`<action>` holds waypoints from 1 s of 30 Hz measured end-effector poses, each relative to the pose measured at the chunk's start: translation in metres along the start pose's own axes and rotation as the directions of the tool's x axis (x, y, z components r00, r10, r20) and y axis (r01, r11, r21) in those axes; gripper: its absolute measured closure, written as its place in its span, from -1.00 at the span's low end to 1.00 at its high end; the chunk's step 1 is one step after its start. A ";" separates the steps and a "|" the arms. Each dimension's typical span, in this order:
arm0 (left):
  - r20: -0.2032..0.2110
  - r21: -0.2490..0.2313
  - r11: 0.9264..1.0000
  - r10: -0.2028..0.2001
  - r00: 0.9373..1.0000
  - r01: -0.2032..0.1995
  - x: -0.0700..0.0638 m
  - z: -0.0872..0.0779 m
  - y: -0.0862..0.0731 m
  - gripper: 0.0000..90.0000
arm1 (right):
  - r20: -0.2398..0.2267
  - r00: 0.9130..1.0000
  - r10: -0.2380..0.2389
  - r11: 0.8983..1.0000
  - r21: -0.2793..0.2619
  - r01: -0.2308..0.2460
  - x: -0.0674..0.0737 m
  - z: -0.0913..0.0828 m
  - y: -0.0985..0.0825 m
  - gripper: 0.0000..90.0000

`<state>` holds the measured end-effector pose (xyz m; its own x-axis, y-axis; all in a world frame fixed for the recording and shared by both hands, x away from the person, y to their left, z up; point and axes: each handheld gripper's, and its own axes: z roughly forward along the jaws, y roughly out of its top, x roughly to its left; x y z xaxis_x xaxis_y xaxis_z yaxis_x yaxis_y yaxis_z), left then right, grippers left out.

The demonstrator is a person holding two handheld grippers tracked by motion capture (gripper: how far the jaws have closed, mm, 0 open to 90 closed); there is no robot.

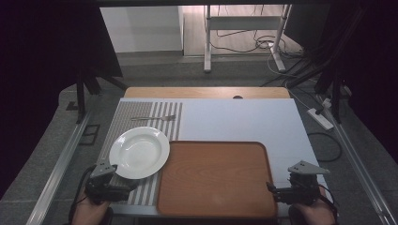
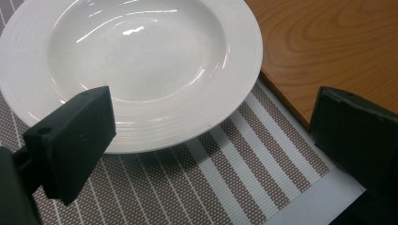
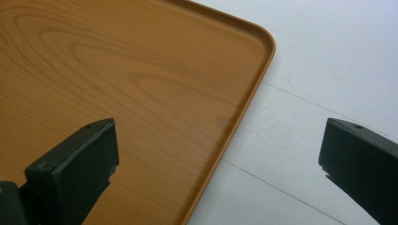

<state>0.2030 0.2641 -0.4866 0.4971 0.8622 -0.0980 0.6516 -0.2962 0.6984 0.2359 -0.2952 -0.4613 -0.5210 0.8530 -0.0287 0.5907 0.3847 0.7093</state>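
A white deep plate (image 1: 139, 152) sits empty on a striped placemat (image 1: 141, 192) at the left of the table. A fork (image 1: 153, 117) lies on the mat's far end. A wooden tray (image 1: 216, 178) lies empty beside the plate, at the table's near edge. My left gripper (image 1: 123, 187) hovers at the plate's near rim. In the left gripper view it (image 2: 211, 136) stands open, with the plate (image 2: 141, 56) just ahead and nothing between the pads. My right gripper (image 1: 280, 191) is at the tray's near right corner, open (image 3: 218, 164) over the tray's rim (image 3: 244, 108).
The white table surface (image 1: 234, 119) stretches behind the tray and to its right (image 3: 328, 56). A wooden board edge (image 1: 206, 92) runs along the table's far side. Beyond it are metal frame legs (image 1: 207, 42), cables and a power strip (image 1: 320, 118) on the floor.
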 end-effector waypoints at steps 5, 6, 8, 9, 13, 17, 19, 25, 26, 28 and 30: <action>0.013 -0.017 1.000 0.008 1.000 -0.008 0.000 -0.002 -0.001 -0.96 | -0.017 1.000 -0.013 1.000 0.015 0.013 0.000 0.001 0.001 -1.00; 0.017 -0.018 1.000 0.006 1.000 -0.006 0.001 -0.002 -0.001 -0.97 | -0.020 1.000 -0.014 1.000 0.016 0.014 0.000 0.002 0.001 -1.00; 0.024 -0.021 1.000 0.005 1.000 -0.004 0.001 -0.002 -0.001 -0.99 | -0.022 1.000 -0.014 1.000 0.019 0.015 0.000 0.002 0.001 -1.00; 0.026 -0.022 1.000 0.005 1.000 -0.005 0.001 -0.002 -0.001 -0.99 | -0.024 1.000 -0.014 1.000 0.019 0.014 0.000 0.002 0.001 -1.00; 0.028 -0.025 1.000 0.009 1.000 -0.008 0.001 -0.002 -0.001 -1.00 | -0.030 1.000 -0.008 1.000 0.016 0.008 -0.001 0.002 0.001 -1.00; 0.025 -0.028 0.999 0.026 0.999 -0.025 0.000 -0.003 -0.002 -1.00 | -0.030 1.000 -0.009 1.000 0.015 0.009 -0.001 0.001 0.000 -1.00; 0.025 -0.029 0.999 0.034 0.999 -0.033 -0.001 -0.003 -0.002 -1.00 | -0.031 1.000 -0.007 1.000 0.014 0.007 -0.001 0.001 0.000 -1.00; 0.036 -0.015 0.998 0.054 0.998 -0.053 -0.002 -0.002 -0.001 -0.99 | -0.033 0.999 -0.006 1.000 0.016 0.006 -0.001 0.001 0.001 -1.00; 0.039 -0.020 0.998 0.052 0.998 -0.052 -0.002 -0.003 -0.001 -0.98 | -0.033 0.999 -0.007 1.000 0.017 0.008 -0.001 0.001 0.001 -1.00; 0.047 -0.027 0.999 0.039 0.998 -0.037 0.000 -0.003 -0.002 -0.97 | -0.032 0.999 -0.008 1.000 0.017 0.008 -0.001 0.001 0.001 -1.00; 0.055 -0.029 0.999 0.019 0.998 -0.017 0.002 -0.003 -0.002 -0.98 | -0.034 0.999 -0.006 1.000 0.018 0.007 -0.001 0.001 0.001 -1.00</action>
<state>0.2010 0.2677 -0.4860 0.5399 0.8326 -0.1239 0.6262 -0.2989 0.7201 0.2377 -0.2954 -0.4619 -0.5454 0.8382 -0.0089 0.5981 0.3966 0.6964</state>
